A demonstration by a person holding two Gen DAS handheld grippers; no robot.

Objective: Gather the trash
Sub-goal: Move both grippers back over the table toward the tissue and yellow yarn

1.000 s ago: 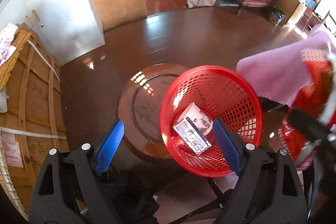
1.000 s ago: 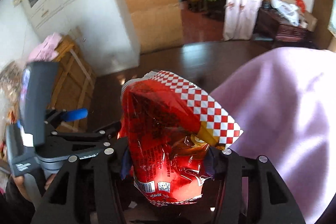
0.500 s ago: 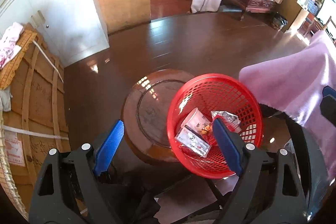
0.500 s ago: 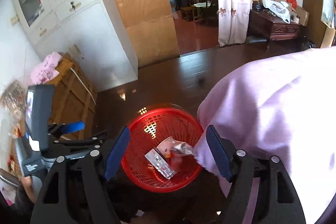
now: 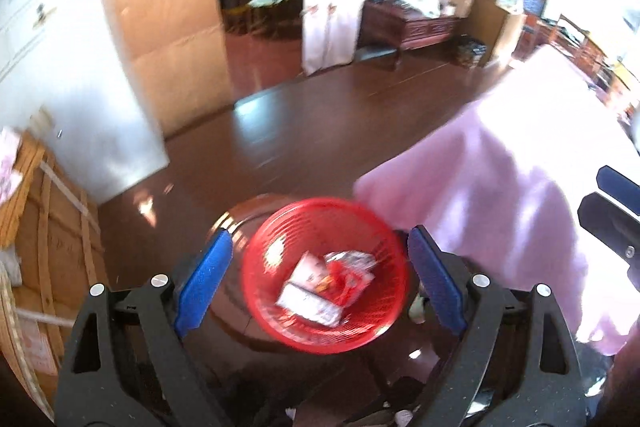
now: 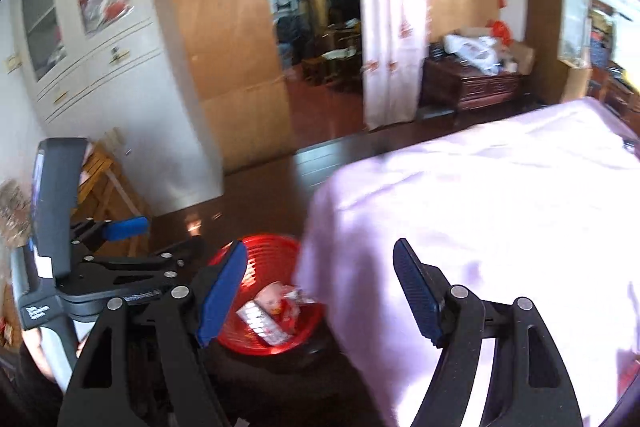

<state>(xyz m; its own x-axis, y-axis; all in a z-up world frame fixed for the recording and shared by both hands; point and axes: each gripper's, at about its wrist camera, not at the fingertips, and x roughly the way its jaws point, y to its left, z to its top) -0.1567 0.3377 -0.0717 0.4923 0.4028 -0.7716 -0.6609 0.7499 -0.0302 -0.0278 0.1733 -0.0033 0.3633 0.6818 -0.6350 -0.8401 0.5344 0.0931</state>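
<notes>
A red mesh basket [image 5: 372, 223] sits on a round wooden stool [image 5: 236, 219] beside a table with a pink cloth [image 5: 512, 195]. In the basket lie a red snack bag [image 5: 348, 271] and a white wrapper [image 5: 308, 297]. My left gripper [image 5: 320, 283] is open and empty, high above the basket. My right gripper [image 6: 320, 295] is open and empty, above the edge of the pink cloth [image 6: 480, 219]; the basket [image 6: 232, 331] with the wrappers [image 6: 276, 307] shows below it at left. The left gripper's body [image 6: 120, 267] shows at left in the right wrist view.
A wooden crate [image 5: 44, 227] stands at the left by a white cabinet [image 6: 100, 67]. The dark wood floor [image 5: 304, 123] runs toward a doorway and a dark sideboard [image 5: 412, 23] at the back.
The right gripper let the red snack bag go into the basket and opened. Both grippers have since risen and pulled back; the basket looks smaller and lower in both views.
</notes>
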